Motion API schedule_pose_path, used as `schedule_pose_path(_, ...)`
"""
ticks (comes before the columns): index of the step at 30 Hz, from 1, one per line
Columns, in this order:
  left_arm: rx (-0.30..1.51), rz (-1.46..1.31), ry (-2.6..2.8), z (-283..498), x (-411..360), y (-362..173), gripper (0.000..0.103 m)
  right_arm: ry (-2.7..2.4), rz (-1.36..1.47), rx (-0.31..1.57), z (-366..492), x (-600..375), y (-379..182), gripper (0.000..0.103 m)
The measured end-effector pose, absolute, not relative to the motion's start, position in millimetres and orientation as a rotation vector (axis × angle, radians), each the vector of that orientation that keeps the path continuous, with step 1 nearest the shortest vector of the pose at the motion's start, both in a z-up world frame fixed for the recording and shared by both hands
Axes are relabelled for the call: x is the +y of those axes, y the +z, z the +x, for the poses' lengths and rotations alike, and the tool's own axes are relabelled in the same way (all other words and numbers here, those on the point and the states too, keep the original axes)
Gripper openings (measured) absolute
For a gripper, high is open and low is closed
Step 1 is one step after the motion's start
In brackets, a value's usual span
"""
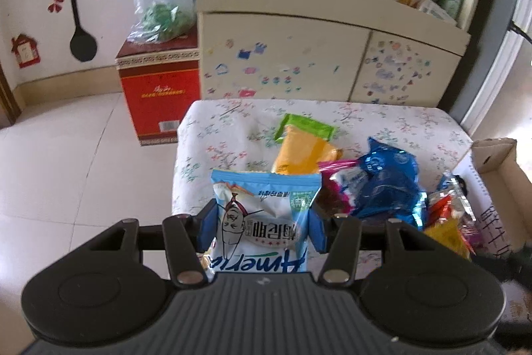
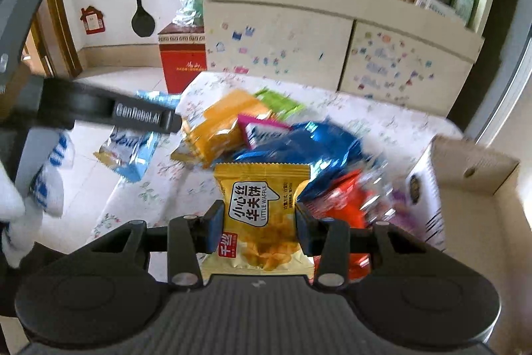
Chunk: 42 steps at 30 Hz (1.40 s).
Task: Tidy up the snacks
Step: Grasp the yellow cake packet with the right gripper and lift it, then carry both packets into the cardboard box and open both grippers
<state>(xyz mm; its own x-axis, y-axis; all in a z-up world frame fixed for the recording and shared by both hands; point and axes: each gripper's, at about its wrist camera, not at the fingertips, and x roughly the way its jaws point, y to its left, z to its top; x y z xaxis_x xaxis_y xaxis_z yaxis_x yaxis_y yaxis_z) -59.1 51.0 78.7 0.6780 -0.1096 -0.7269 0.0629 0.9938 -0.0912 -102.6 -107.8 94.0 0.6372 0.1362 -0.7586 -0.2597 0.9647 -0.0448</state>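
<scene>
Both grippers hold 1 packet each at lower centre: the left gripper (image 1: 262, 230) pinches a pale blue snack bag (image 1: 264, 212), the right gripper (image 2: 256, 227) a yellow waffle packet (image 2: 261, 215). Slick foil (puffy too) might slip onto the pile (image 2: 299, 148) before reaching the cardboard box (image 2: 472, 168) at right.

Snack packets (image 1: 382, 185) lie heaped on the bench (image 1: 226, 135), a cardboard box (image 2: 465, 175) at its right, a cabinet (image 1: 299, 55) behind, and a carton (image 1: 159, 95) at the cabinet's left.
</scene>
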Motion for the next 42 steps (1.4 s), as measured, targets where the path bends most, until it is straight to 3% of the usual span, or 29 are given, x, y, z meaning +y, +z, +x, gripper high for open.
schedule_pose_path(19,0.739,0.011,-0.261,-67,-26,100,0.053,0.048,-0.008,0.682,-103,-185,128,0.051)
schedule_pose_path(42,0.689,0.078,-0.585,-90,-123,94,0.053,-0.188,0.292,0.696,-128,-297,127,0.051)
